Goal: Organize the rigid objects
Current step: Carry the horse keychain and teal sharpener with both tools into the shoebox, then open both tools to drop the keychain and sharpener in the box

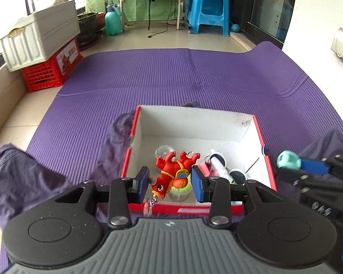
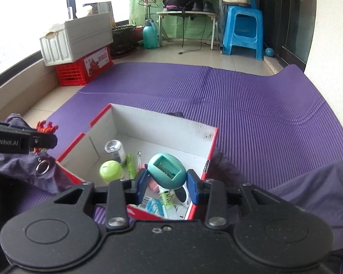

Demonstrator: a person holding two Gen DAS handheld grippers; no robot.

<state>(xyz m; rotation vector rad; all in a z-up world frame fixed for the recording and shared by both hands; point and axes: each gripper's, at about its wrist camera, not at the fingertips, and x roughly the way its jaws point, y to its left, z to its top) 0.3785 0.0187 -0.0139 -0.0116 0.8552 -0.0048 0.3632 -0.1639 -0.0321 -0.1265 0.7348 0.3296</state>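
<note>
A red-and-white cardboard box point(image 1: 194, 123) point(image 2: 160, 125) stands on the purple mat. My left gripper point(image 1: 169, 182) is shut on a red toy animal keychain point(image 1: 173, 171) and holds it over the box's near left part; its ring point(image 2: 42, 167) hangs below in the right wrist view. My right gripper point(image 2: 167, 183) is shut on a teal egg-shaped pencil sharpener point(image 2: 167, 171) point(image 1: 288, 159) over the box's near right edge. Inside lie a green round object point(image 2: 111, 169), a clear-topped bottle point(image 2: 114, 148), a green tube point(image 2: 130, 164), sunglasses point(image 1: 236, 174) and small packets.
A dark purple cloth point(image 1: 34, 182) point(image 2: 308, 191) lies under and around the box on the purple mat point(image 1: 194, 75). A white crate on a red crate point(image 1: 43, 52) stands at far left. A blue stool point(image 1: 209, 9), a teal sprayer point(image 1: 113, 20) and a low table stand beyond.
</note>
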